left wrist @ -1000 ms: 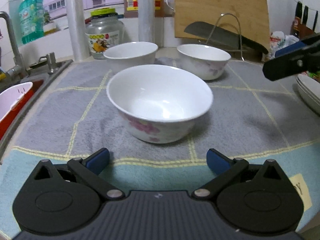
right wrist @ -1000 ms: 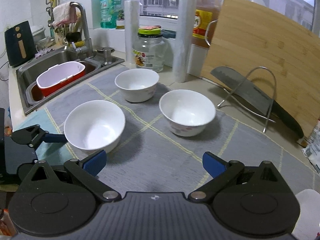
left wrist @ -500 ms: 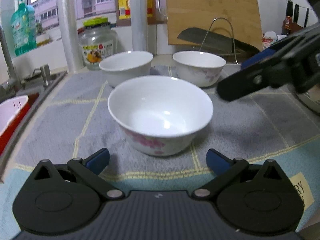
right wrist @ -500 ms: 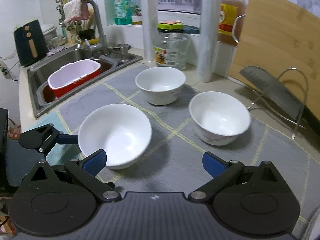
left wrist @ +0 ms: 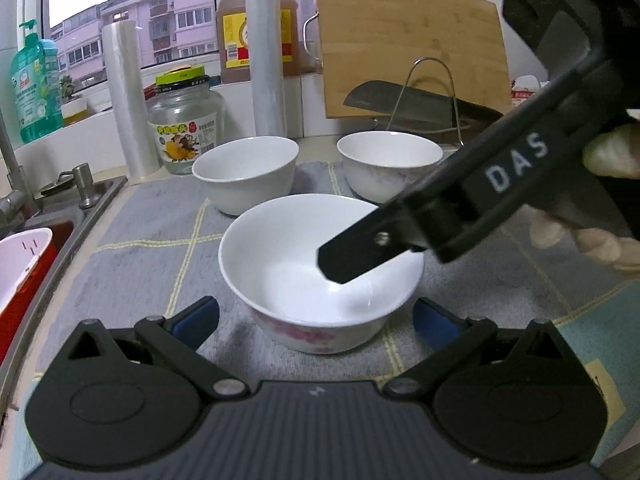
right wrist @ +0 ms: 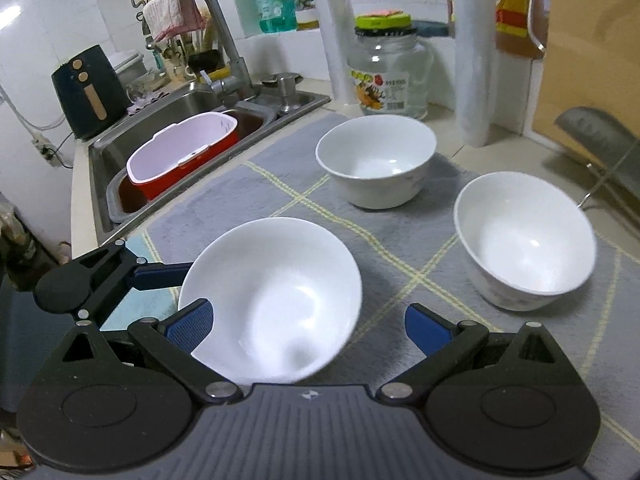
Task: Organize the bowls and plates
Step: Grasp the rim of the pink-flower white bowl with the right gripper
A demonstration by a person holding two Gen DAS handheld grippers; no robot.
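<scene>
Three white bowls stand on the grey checked mat (left wrist: 132,248). The near bowl (left wrist: 320,280) (right wrist: 276,300), with pink flowers on its side, sits upright in front of my left gripper (left wrist: 316,322), which is open and level with the bowl's sides. My right gripper (right wrist: 310,326) is open and low over this bowl. One of its black fingers (left wrist: 360,252) reaches in from the right above the bowl's inside. A left gripper finger (right wrist: 160,276) shows beside the bowl's left rim. Behind stand the back left bowl (left wrist: 246,168) (right wrist: 376,160) and the back right bowl (left wrist: 390,164) (right wrist: 524,240).
A sink (right wrist: 168,120) with a red-and-white tub (right wrist: 180,156) and a faucet (right wrist: 224,32) lies to the left. A glass jar (left wrist: 184,124), plastic rolls (left wrist: 266,52), a wooden cutting board (left wrist: 408,40) and a cleaver on a wire rack (left wrist: 420,100) line the back.
My right gripper has swung left and down from the right side, so it now hangs over the near bowl. The left gripper has closed in a little on the same bowl.
</scene>
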